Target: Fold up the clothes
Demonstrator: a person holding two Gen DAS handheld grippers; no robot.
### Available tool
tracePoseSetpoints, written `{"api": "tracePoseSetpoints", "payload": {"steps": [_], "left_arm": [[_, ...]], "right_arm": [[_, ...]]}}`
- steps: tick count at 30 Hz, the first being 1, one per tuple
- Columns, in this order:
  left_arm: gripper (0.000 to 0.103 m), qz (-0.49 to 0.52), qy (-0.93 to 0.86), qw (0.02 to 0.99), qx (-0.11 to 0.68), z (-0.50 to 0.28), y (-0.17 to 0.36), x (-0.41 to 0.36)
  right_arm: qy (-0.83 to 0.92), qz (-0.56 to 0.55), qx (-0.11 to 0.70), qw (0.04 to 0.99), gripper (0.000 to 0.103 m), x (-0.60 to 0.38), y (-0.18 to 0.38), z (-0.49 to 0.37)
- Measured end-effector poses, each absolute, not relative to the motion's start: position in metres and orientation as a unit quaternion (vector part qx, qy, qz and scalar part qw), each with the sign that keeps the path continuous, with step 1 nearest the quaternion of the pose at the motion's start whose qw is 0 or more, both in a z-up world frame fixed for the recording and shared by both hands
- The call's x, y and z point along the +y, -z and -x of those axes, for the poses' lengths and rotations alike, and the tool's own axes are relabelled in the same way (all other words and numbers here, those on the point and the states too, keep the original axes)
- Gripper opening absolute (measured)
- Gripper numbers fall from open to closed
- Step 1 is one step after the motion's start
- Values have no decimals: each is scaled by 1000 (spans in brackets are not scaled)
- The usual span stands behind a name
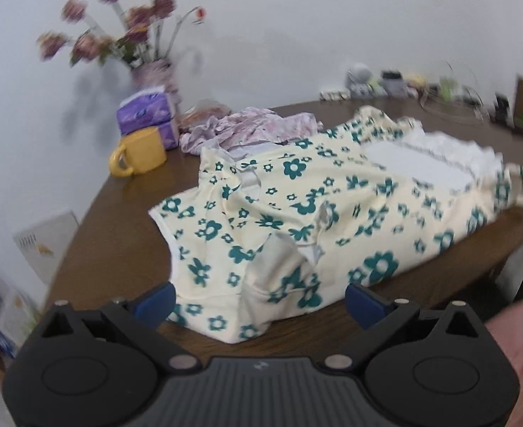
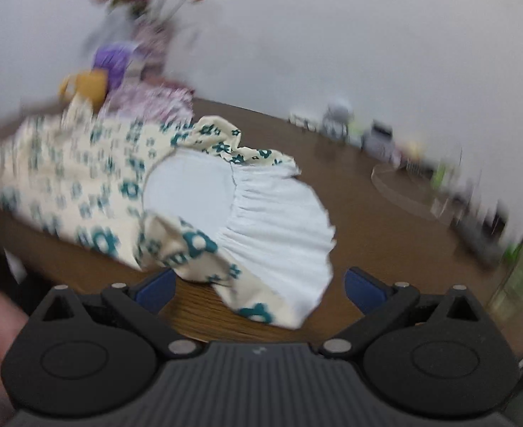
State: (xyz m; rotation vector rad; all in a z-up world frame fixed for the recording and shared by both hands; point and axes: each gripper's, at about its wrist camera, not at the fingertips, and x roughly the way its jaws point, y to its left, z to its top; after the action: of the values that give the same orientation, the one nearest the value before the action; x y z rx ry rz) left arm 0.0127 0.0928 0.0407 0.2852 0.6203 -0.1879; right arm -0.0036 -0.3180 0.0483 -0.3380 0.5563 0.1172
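**Soft floral garment lying across the table, both grippers gaping and empty**

The cream floral garment (image 1: 297, 213) is lying spread along the brown table (image 1: 126, 206), bunched and partly doubled over, one end reaching close to the near table edge. It is looking light, limp and wrinkly, so it will likely sag and drag unless it is pinched at 2 points. In the left wrist view the left gripper (image 1: 259, 302) is hovering with its jaws spread wide, nothing between them, the near hem corner sitting just ahead. In the right wrist view the right gripper (image 2: 259, 286) is likewise gaping wide and empty over the white ruffled trim (image 2: 283, 227) at the other end; that seam and the hem corners are looking like the firmest holds.

Room is tight at the back: a yellow mug (image 1: 138, 153), purple tissue packs (image 1: 146, 114), a flower vase (image 1: 156, 74) and a crumpled pink garment (image 1: 247, 126) are crowding the far side. Bare wood is showing rightward in the right wrist view, offering space for folding.
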Motion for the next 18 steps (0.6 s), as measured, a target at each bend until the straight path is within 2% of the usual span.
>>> {"api": "tracePoseSetpoints", "payload": {"steps": [1, 3, 5, 7, 9, 11, 12, 13, 14, 15, 18], "left_arm": [[97, -146, 100, 936, 303, -13, -41, 94], [91, -156, 118, 932, 305, -15, -39, 94], [88, -165, 134, 927, 308, -17, -36, 94], [83, -168, 144, 924, 311, -20, -35, 95], [72, -169, 154, 921, 316, -23, -33, 96], [62, -171, 164, 917, 320, -27, -32, 97], [52, -165, 168, 917, 321, -29, -32, 98], [46, -160, 171, 917, 322, -31, -33, 100], [33, -155, 174, 917, 323, -34, -34, 102], [25, -150, 177, 917, 325, -36, -35, 103], [17, -134, 186, 916, 328, -43, -38, 108]], "right_arm": [[-61, 184, 271, 943, 102, -316, -48, 4], [-83, 177, 285, 939, 94, -318, -48, -4], [-102, 174, 299, 933, 77, -318, -47, -11], [-118, 177, 309, 927, 73, -317, -44, -18], [-138, 174, 321, 921, 64, -318, -43, -25], [-145, 174, 329, 917, 40, -319, -42, -32], [-146, 174, 335, 915, 35, -320, -40, -36], [-147, 173, 338, 913, 25, -321, -39, -39], [-149, 170, 341, 912, 14, -322, -39, -41], [-151, 168, 344, 912, 10, -324, -39, -43], [-157, 159, 345, 912, 3, -326, -40, -48]]}}
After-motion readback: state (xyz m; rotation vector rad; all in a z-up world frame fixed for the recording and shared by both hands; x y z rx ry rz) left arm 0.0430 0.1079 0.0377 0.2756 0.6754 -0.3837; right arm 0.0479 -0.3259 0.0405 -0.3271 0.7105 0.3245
